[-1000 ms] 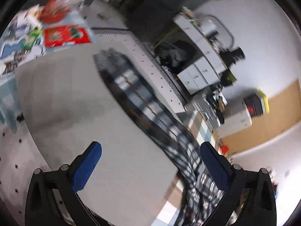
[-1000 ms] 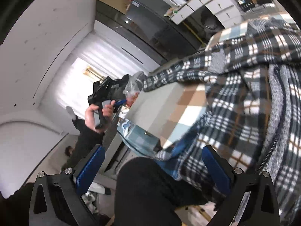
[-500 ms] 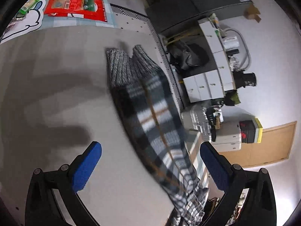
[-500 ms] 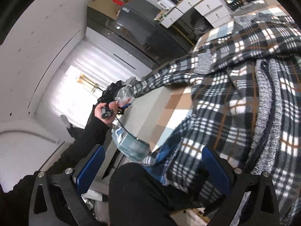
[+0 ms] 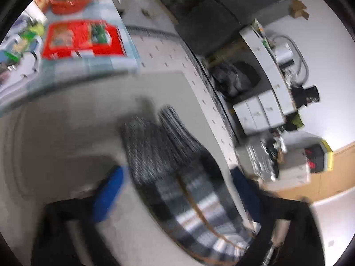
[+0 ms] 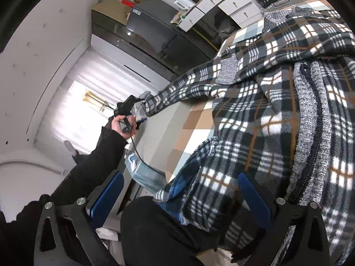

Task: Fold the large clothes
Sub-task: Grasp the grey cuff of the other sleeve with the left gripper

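A dark plaid fleece jacket (image 6: 277, 102) with grey knit trim lies spread on the table, one sleeve stretched out to the far left. In the blurred left wrist view that sleeve (image 5: 173, 173), with its grey ribbed cuff, lies between the blue fingers (image 5: 108, 192) of my left gripper (image 5: 175, 190), whose jaws are closing around it. The right wrist view shows the same left gripper (image 6: 137, 115) at the cuff, held by a hand in a black sleeve. My right gripper (image 6: 179, 196) stands open at the jacket's near hem, one pad against the plaid cloth.
A grey mat (image 5: 66, 122) covers the table under the sleeve, over a checked cloth (image 6: 195, 119). A red packet (image 5: 82, 38) and a red bowl (image 5: 68, 2) lie beyond it. White drawers (image 5: 259, 113) and dark cabinets stand past the edge. A black-clad knee (image 6: 159, 228) sits under my right gripper.
My left gripper has moved forward and down along the sleeve to its cuff end, and its fingers have come closer together. The right gripper has barely shifted.
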`<move>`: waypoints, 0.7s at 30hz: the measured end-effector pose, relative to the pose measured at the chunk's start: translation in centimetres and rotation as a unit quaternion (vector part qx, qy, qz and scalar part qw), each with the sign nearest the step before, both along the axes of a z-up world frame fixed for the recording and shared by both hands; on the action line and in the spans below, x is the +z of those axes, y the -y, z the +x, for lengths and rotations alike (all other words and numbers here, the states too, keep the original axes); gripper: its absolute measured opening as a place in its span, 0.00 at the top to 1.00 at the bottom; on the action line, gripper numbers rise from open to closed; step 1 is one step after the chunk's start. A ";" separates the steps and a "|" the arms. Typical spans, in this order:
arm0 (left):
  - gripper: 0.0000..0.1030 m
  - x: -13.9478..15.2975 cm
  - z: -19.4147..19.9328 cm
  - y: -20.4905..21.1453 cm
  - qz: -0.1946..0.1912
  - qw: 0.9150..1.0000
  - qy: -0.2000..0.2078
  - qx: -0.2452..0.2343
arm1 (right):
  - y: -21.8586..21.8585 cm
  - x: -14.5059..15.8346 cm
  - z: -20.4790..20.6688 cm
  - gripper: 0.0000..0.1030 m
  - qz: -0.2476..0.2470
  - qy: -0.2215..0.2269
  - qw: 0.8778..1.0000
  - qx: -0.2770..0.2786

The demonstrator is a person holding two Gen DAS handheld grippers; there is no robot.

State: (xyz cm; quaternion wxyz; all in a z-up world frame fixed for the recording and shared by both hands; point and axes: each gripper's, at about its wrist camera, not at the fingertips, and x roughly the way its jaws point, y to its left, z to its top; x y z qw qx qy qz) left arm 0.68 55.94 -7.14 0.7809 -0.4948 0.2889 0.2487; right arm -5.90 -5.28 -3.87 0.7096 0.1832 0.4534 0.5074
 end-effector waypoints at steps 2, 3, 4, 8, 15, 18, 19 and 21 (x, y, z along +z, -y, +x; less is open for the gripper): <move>0.60 -0.5 -0.1 -0.3 0.018 1.000 -0.008 0.013 | -0.2 -0.2 0.0 0.00 -0.006 0.000 1.000 0.001; 0.63 -0.8 -0.4 -0.4 0.020 1.000 0.000 0.015 | -0.3 -0.3 0.0 0.00 -0.009 -0.001 1.000 0.001; 0.74 -0.9 -0.4 -0.3 0.022 1.000 -0.003 0.014 | -0.3 -0.4 -0.1 0.00 -0.010 0.000 1.000 0.001; 0.90 -0.7 -0.1 -0.2 0.028 1.000 0.009 0.001 | -0.1 -0.4 -0.1 0.00 -0.011 0.000 1.000 -0.002; 0.91 3.6 -0.1 1.2 0.088 0.995 0.048 0.010 | 0.4 0.0 0.0 0.00 -0.003 0.000 1.000 -0.010; 0.91 6.2 0.0 2.2 0.107 0.992 0.069 0.016 | 0.9 0.6 -0.1 0.00 0.006 0.006 1.000 -0.016; 0.91 7.6 0.0 2.8 0.115 0.990 0.084 0.015 | 1.0 0.7 -0.1 0.00 0.009 0.007 1.000 -0.018; 0.91 10.6 0.4 4.4 0.135 0.986 0.101 0.013 | 1.5 1.2 -0.1 0.00 0.017 0.012 0.999 -0.024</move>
